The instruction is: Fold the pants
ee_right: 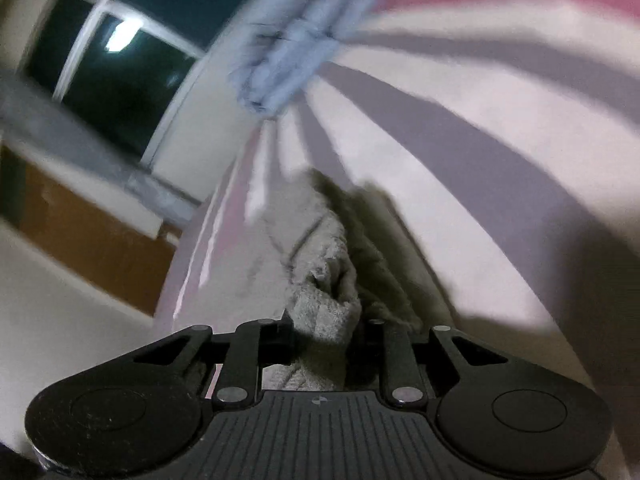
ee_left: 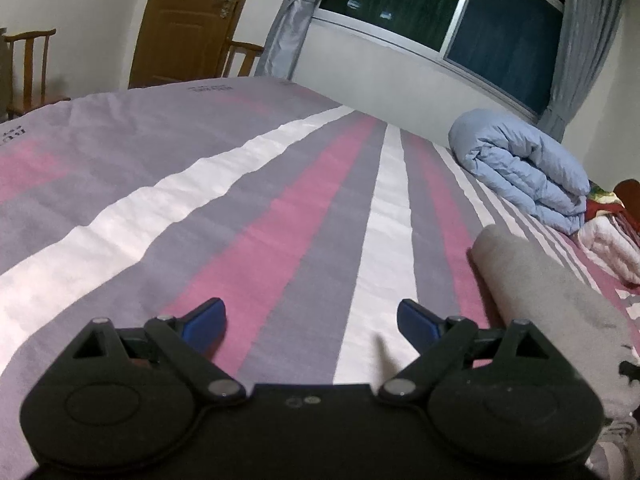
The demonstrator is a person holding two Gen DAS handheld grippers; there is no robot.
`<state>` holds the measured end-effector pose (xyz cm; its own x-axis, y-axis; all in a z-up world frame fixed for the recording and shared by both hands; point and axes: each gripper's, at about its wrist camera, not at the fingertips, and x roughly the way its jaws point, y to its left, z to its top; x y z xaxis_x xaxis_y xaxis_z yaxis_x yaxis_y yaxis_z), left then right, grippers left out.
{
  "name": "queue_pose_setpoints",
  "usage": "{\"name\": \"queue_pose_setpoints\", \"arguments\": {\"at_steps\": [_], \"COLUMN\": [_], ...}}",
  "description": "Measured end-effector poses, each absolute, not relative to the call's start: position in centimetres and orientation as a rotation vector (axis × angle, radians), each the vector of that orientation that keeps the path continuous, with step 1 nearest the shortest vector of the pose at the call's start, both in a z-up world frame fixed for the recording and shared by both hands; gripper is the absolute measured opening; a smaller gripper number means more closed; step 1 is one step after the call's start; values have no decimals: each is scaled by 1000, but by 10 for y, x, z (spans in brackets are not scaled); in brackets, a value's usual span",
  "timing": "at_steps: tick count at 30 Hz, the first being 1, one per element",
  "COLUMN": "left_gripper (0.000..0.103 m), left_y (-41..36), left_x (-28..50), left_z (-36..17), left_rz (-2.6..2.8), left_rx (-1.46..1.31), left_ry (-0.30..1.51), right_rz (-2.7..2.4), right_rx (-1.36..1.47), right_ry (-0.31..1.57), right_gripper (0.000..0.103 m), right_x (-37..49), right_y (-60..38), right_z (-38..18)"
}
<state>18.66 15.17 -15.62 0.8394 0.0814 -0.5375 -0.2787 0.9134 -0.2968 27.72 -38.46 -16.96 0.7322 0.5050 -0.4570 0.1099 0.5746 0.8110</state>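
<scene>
Left wrist view
Left gripper (ee_left: 311, 320): its jaws were held wide apart, with nothing gripped; only the bedspread was seen between the blue fingertips (ee_left: 208, 318).
Bed (ee_left: 248, 216): a spread striped in pink, grey and white was laid out ahead of and under the gripper.
Pants (ee_left: 548, 308): grey cloth, folded into a long bundle, was seen lying on the bed just to the right of the gripper, apart from its fingertips.
Blue quilt (ee_left: 520, 168): it was rolled up far ahead and to the right, below the window (ee_left: 452, 12).

Right wrist view
Right gripper (ee_right: 324, 344): its jaws were drawn close together and clamped on a bunched fold of the pants (ee_right: 320, 280).
Pants: the grey fabric was seen running forward from the gripper across the bed (ee_right: 480, 152); the picture was blurred.
Blue quilt (ee_right: 296, 36): it was seen far ahead, at the top.
</scene>
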Motion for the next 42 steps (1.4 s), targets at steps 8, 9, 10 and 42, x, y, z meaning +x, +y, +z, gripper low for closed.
{"name": "queue_pose_setpoints", "arguments": {"at_steps": [8,9,10,42], "left_gripper": [88,89,89,92], "left_y": [142,140,139,131], "left_x": [193,195,196,200], "left_z": [-160,-161,-162,-166], "left_rz": [196,197,199,208], "left_rx": [-329,-320,-311,-273], "left_ry": [588,596,606,646], "right_rz": [262,260,260,345], "right_rx": [793,786,785,901], "right_ry": [641,632,631,621], "right_gripper": [73,73,73,38], "right_x": [251,246,240,261], "right_y": [-387,-389,-391,-372], "right_z": [-129,-127,-127,-107]}}
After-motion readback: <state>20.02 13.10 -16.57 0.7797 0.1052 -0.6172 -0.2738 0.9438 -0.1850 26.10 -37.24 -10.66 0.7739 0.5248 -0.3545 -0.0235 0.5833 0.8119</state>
